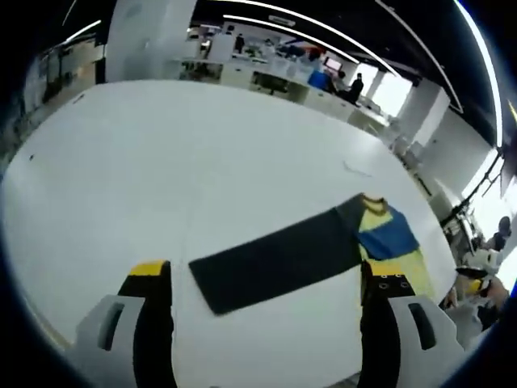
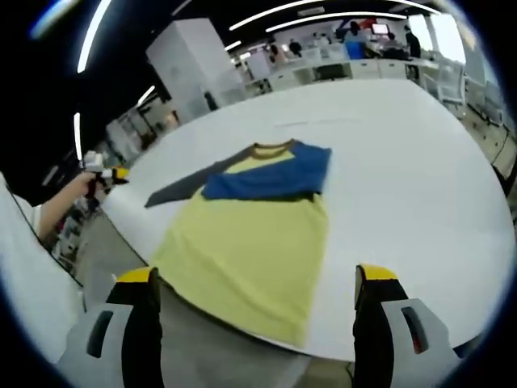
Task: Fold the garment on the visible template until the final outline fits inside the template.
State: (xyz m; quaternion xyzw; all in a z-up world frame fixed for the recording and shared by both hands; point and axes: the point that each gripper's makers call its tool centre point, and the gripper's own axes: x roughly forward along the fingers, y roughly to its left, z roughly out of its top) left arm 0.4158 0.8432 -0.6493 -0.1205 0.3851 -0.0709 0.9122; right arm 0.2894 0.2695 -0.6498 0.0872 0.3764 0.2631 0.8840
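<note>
A yellow T-shirt [image 2: 250, 234] with a brown collar lies flat on the white table [image 2: 404, 145]. Its blue sleeve [image 2: 271, 179] is folded across the chest. The other sleeve, dark grey [image 1: 279, 259], stretches straight out to the side. In the left gripper view the shirt body [image 1: 388, 234] lies at the right. My left gripper [image 1: 269, 271] hangs open above the dark sleeve, one jaw on each side of it, holding nothing. It also appears far left in the right gripper view, as the left gripper [image 2: 101, 166] held in a hand. My right gripper [image 2: 254, 275] is open over the shirt's hem, empty.
The shirt's hem reaches the table's near edge [image 2: 323, 352], with grey floor below. A person's arm [image 2: 56, 210] comes in at the left. Desks, pillars and people stand far behind the table [image 1: 307, 73]. Wide bare tabletop [image 1: 161, 162] lies beyond the sleeve.
</note>
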